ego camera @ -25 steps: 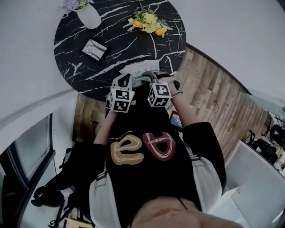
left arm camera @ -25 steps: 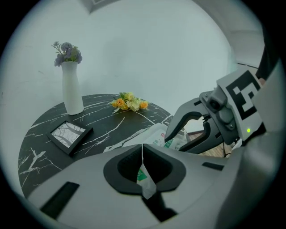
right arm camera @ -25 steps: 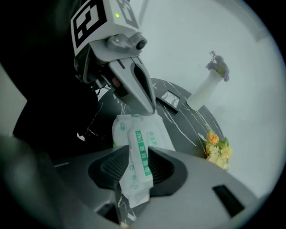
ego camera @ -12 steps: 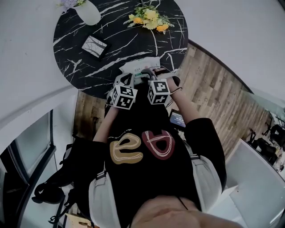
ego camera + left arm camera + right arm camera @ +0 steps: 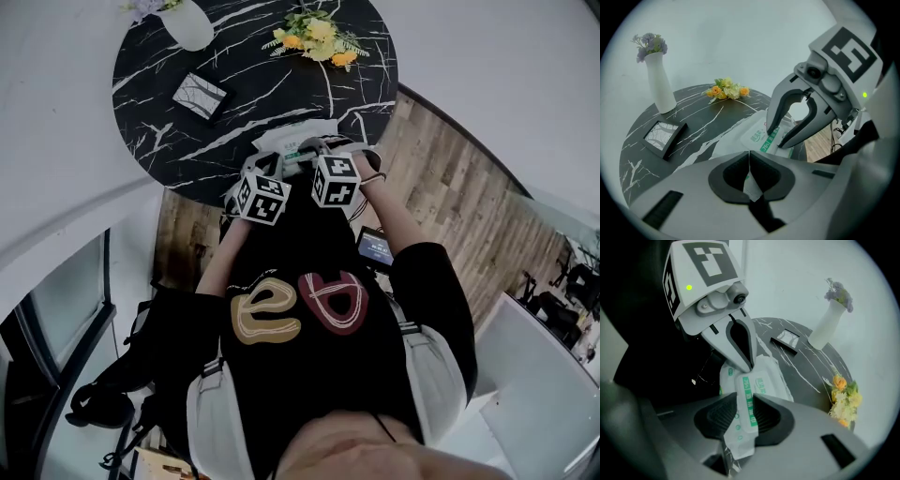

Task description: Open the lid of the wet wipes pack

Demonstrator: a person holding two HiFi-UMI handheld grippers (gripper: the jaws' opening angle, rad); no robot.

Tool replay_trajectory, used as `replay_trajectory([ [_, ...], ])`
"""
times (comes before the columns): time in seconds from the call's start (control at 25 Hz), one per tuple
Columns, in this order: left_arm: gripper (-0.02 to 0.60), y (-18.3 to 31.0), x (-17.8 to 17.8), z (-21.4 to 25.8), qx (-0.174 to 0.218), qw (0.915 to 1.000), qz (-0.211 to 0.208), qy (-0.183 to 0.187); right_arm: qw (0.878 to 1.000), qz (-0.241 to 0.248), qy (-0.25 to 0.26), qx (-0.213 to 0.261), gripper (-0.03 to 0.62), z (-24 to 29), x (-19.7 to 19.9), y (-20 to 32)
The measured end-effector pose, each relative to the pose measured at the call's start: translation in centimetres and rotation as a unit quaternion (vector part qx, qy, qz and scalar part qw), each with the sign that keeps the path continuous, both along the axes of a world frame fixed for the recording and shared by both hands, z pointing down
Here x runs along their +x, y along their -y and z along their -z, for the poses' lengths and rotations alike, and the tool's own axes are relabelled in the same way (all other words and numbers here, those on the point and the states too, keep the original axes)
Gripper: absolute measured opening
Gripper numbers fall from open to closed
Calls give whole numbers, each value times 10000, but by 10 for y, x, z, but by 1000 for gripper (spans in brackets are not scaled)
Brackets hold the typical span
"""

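The wet wipes pack (image 5: 298,139), white with a green strip on its lid, lies at the near edge of the round black marble table (image 5: 244,66). My left gripper (image 5: 270,163) is shut on the thin film edge of the pack (image 5: 750,136), pinched between its pads (image 5: 749,164). My right gripper (image 5: 315,150) has just been closing and has the other end of the pack, lid label and all, between its pads (image 5: 743,411). Each gripper shows in the other's view, the right gripper (image 5: 780,138) astride the pack and the left gripper (image 5: 746,365) pointing down onto the pack (image 5: 761,380).
A white vase (image 5: 187,26) with purple flowers stands at the table's far left. A bunch of yellow flowers (image 5: 317,39) lies at the back, a small framed picture (image 5: 200,94) in the middle left. Wooden floor (image 5: 441,187) lies right of the table.
The left gripper's marker cube has tilted and sunk a little toward the pack. The right gripper's cube has tipped slightly forward. Both stay at the pack.
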State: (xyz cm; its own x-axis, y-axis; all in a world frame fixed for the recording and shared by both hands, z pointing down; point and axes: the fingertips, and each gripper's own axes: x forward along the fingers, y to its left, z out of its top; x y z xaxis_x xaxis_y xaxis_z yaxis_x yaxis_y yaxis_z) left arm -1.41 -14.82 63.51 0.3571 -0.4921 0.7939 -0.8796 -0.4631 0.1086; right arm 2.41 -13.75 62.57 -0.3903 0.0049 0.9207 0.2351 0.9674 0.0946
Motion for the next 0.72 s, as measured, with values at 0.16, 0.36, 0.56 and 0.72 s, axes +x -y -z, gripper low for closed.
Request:
replay_trajectory([
  [0.16, 20, 1, 0, -1, 14, 9999, -89, 68, 9998, -56, -2, -189, 112, 1, 0, 1],
  [0.36, 20, 1, 1, -1, 52, 9998, -171, 111, 9988, -107, -43, -484, 110, 3, 0, 3],
  [0.56, 20, 1, 0, 0, 70, 9997, -205, 56, 9972, -147, -77, -722, 110, 5, -1, 3],
  [0.72, 20, 1, 0, 0, 115, 9995, -279, 107, 9957, -176, -84, -910, 109, 7, -1, 4],
])
